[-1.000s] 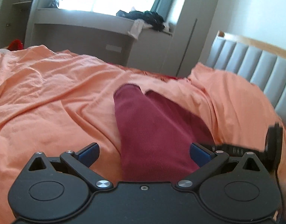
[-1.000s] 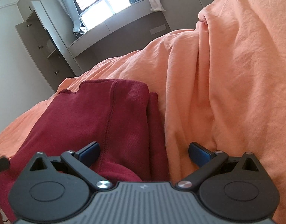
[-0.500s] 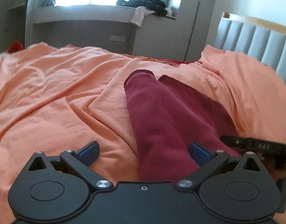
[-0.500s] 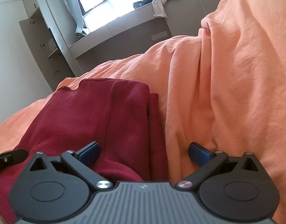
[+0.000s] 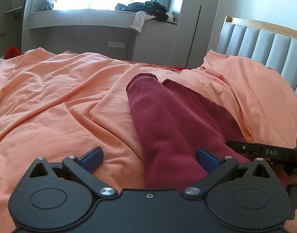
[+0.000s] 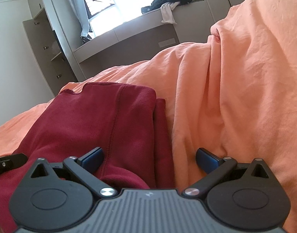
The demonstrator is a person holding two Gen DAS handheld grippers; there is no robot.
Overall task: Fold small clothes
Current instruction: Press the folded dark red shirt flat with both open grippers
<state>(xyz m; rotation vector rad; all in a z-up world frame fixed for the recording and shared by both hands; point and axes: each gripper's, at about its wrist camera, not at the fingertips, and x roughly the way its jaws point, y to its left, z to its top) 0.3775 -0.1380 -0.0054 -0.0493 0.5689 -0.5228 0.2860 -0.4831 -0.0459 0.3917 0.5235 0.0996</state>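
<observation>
A dark red garment (image 5: 173, 124) lies folded lengthwise on the orange bed sheet (image 5: 51, 101), stretching away from me. My left gripper (image 5: 149, 158) is open, low over the garment's near left edge, with its right fingertip over the cloth. My right gripper (image 6: 149, 158) is open over the near right edge of the same garment (image 6: 101, 122), its left fingertip above the cloth and its right one above the sheet (image 6: 235, 97). Each gripper's finger shows at the edge of the other's view. Neither holds anything.
A sheet-covered pillow mound (image 5: 255, 89) rises on the right, before a grey padded headboard (image 5: 264, 44). A grey window bench (image 5: 80, 25) with a pile of dark clothes (image 5: 148, 9) stands beyond the bed. A cabinet with open door (image 6: 45, 44) stands at left.
Both grippers have drawn back and levelled a little over the garment's near end. The jaws stay open. The garment has not moved.
</observation>
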